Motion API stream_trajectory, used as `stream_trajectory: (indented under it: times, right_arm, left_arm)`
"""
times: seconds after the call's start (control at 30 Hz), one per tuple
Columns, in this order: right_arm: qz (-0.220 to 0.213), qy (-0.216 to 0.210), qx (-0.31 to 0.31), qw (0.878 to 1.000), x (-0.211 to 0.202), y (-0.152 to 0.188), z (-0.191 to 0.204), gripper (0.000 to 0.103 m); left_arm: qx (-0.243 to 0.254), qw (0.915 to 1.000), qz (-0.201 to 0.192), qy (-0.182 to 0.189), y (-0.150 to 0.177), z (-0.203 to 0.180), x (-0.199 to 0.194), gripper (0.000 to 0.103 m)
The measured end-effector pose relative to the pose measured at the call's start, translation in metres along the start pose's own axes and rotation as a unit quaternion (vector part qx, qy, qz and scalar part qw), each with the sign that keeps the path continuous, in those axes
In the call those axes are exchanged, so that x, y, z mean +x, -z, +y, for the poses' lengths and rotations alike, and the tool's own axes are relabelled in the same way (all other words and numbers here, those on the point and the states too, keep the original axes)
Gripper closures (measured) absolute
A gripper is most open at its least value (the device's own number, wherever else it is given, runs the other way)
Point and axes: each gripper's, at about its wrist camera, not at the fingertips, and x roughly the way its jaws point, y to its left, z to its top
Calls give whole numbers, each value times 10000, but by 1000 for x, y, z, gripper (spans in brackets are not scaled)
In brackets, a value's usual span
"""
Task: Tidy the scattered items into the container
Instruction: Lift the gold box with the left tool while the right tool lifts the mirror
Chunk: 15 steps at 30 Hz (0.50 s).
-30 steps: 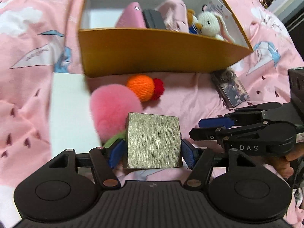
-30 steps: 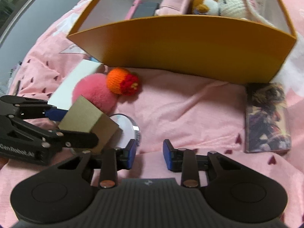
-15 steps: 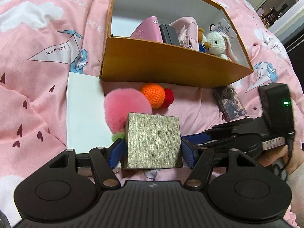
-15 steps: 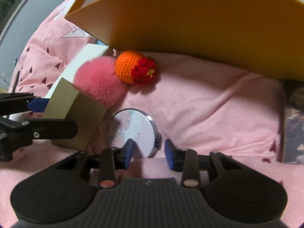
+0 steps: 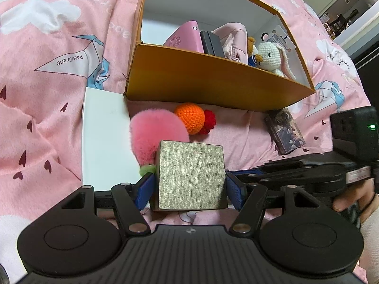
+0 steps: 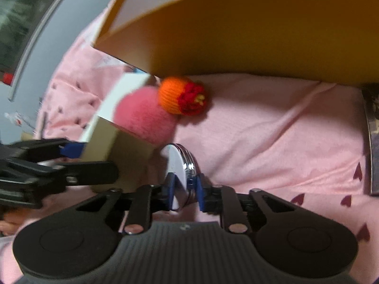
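Note:
My left gripper (image 5: 189,189) is shut on a gold box (image 5: 190,176) and holds it above the pink bedspread, short of the orange container (image 5: 213,85). My right gripper (image 6: 184,187) is shut on a round compact mirror (image 6: 182,165), gripped on edge and tilted up. A pink pompom (image 5: 154,132) and an orange and red crochet ball (image 5: 191,118) lie in front of the container's near wall. A dark card pack (image 5: 284,130) lies to the right. The gold box (image 6: 113,149) and the left gripper also show at the left of the right wrist view.
The container holds a pink case (image 5: 184,37), a dark box (image 5: 210,42), a pink pouch (image 5: 232,35) and a white crochet bunny (image 5: 272,56). A white flat box (image 5: 104,137) lies left of the pompom. The right gripper's body (image 5: 308,175) is at the right.
My right gripper has closed on the compact mirror and tipped it up off the bedspread. My left gripper has drawn back and up with the gold box, showing more of the container.

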Motion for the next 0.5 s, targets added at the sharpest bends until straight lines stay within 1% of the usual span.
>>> stream_trajectory:
  times: [0.07, 0.2, 0.3, 0.4, 0.47, 0.5]
  right_arm:
    - [-113, -51, 19, 9999, -9, 1, 6, 88]
    - [-467, 321, -198, 9982, -36, 2, 18, 88]
    - [-772, 810, -412, 9929, -60, 2, 22, 88]
    - [-1054, 1427, -650, 9820, -78, 2, 25, 88]
    - [-1148, 1709, -747, 9757, -81, 2, 27, 88]
    - [-1154, 1775, -767, 9743, -82, 2, 27, 88]
  left_arm:
    - [28, 10000, -18, 28, 0, -2, -1, 28]
    - [235, 9996, -88, 112, -3, -13, -3, 28]
    - [467, 9986, -161, 204, -8, -26, -2, 28]
    - [693, 9970, -257, 215, -14, -38, 2, 28]
    - [775, 9967, -191, 166, -19, -44, 11, 28]
    - [802, 9966, -136, 141, -21, -45, 16, 28]
